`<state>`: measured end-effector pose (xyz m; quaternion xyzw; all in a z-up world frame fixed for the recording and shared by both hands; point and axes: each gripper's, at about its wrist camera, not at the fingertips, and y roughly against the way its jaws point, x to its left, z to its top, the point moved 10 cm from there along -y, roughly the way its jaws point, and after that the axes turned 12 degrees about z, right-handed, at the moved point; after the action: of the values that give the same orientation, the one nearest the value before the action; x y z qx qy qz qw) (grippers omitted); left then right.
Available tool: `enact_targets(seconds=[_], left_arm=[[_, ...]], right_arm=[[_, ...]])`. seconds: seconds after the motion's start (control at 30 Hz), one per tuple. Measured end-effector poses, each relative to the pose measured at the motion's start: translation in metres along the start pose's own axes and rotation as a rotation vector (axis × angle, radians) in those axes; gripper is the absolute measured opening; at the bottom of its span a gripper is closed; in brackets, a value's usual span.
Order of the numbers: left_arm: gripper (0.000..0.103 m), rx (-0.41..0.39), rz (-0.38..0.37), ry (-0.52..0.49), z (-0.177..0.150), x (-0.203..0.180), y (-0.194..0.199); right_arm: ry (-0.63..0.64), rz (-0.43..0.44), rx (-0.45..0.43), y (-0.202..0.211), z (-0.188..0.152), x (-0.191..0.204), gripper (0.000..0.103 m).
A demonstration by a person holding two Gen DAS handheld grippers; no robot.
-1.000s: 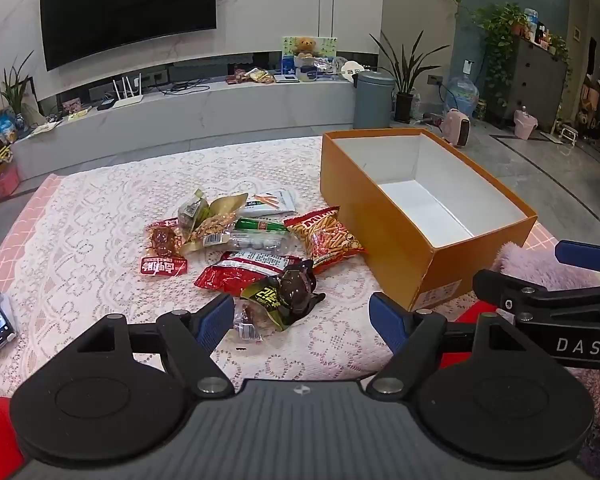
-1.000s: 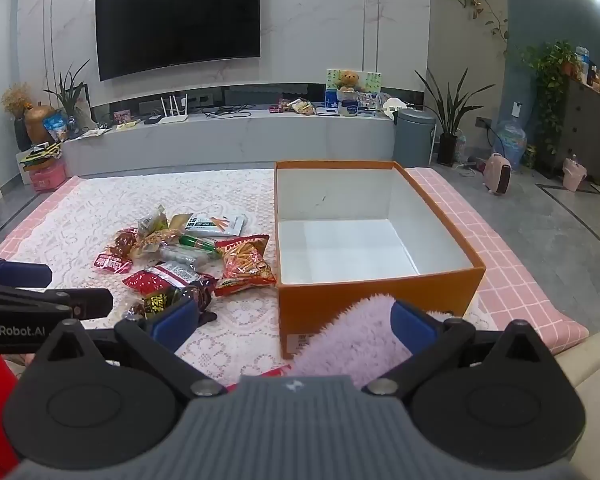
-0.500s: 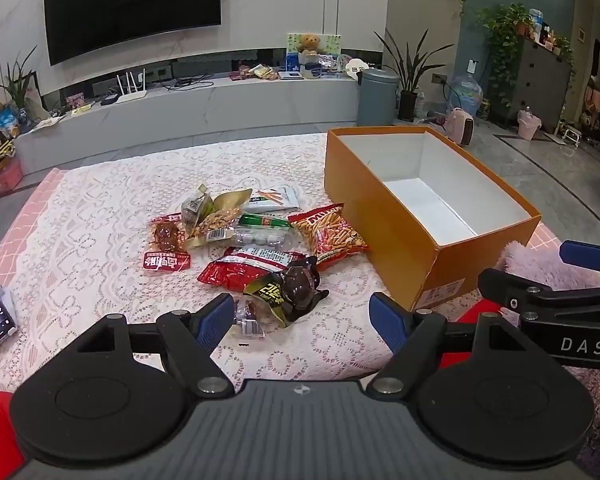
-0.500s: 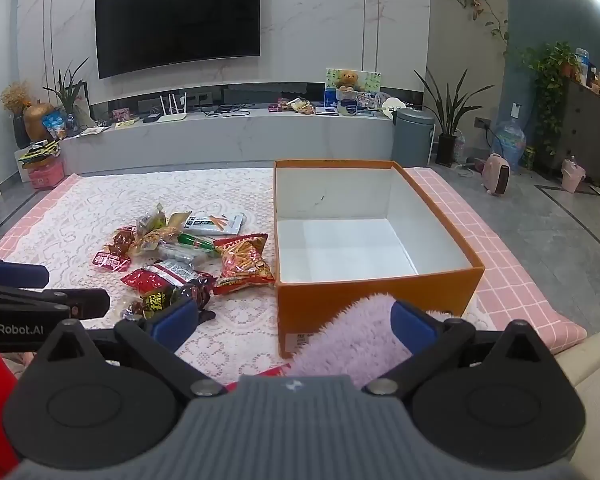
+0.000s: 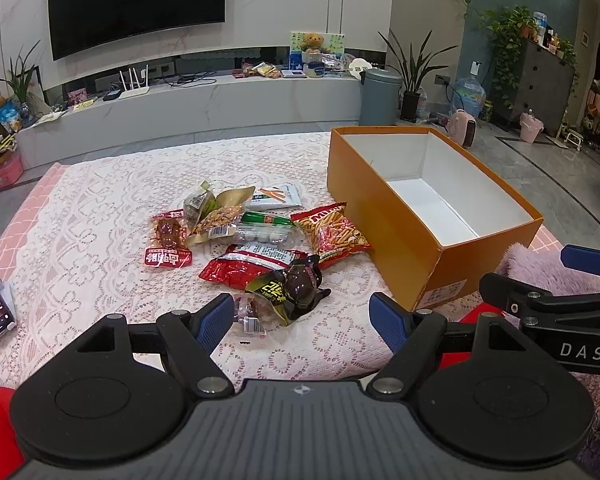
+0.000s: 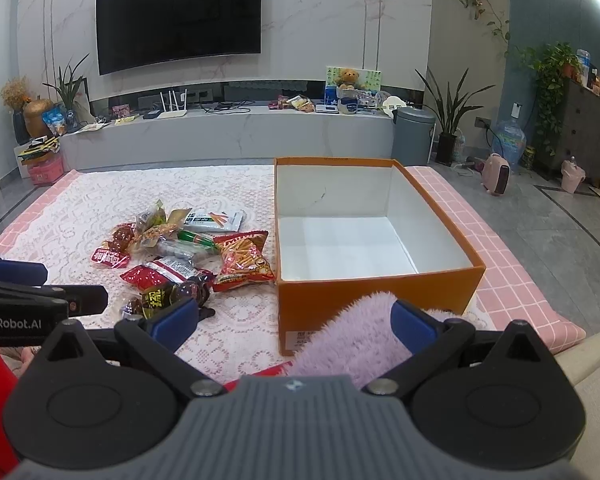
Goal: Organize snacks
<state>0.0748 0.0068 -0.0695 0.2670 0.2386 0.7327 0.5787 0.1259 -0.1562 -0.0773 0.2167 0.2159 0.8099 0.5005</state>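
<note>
I hold my left claw and right claw both wide and empty over the lace-covered desk, the heap of crinkly foil snack packets lying just beside the open orange cardboard box with white walls.

A heap of snack packets is lying at the centre of the left wrist frame, on lace. A red-and-orange stick-snack bag is sitting at its right edge, just beside an orange box. A dark packet with yellow lettering is lying nearest the bottom. The box is standing open at centre right, its white inside holding nothing.
</note>
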Motion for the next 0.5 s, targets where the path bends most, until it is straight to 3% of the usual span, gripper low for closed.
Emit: enact_targets(seconds=[0.5], left_arm=[[0.09, 0.003, 0.003, 0.009, -0.0014, 0.0015, -0.0009]], right_arm=[[0.009, -0.003, 0.009, 0.0, 0.0007, 0.0032, 0.1]])
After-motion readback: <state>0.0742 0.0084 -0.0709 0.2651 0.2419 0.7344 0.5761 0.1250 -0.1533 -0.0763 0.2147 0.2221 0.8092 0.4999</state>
